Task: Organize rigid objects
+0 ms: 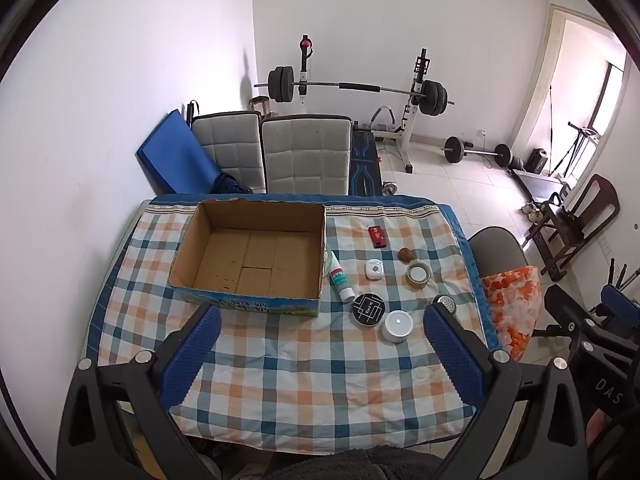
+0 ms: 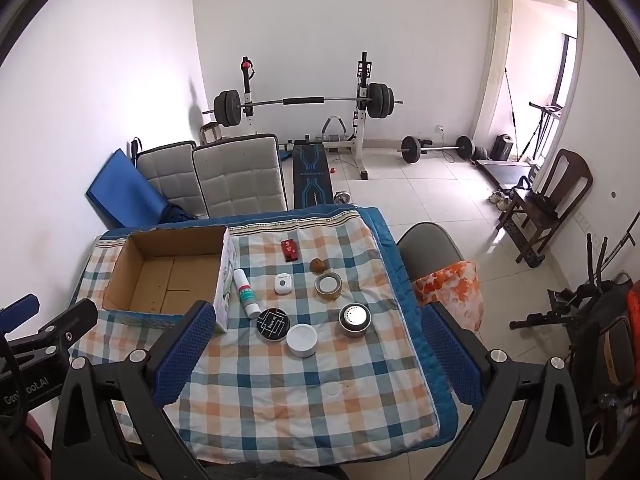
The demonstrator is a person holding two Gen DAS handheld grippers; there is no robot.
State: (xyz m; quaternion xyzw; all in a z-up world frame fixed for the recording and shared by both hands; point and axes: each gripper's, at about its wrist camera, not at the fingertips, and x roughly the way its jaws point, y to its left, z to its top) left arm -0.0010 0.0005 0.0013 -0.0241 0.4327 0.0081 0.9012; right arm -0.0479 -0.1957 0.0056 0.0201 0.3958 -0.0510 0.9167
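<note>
With both hand-held grippers, left (image 1: 320, 360) and right (image 2: 316, 356), spread wide and empty above the bench (image 2: 280, 392), I judged the nearest white puck (image 2: 302, 339), beside the empty box (image 2: 168, 276), best approached squarely.

Left gripper (image 1: 320, 356): jaws spread wide, nothing between the pads, angled downward.
Right gripper (image 2: 316, 356): jaws spread wide, holding nothing, angled downward.

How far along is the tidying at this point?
Done: nothing; the cardboard box is empty. In hand: nothing; left gripper and right gripper are open. Left: all items on the checked cloth, including the white tube, black round tin and tape roll.
</note>
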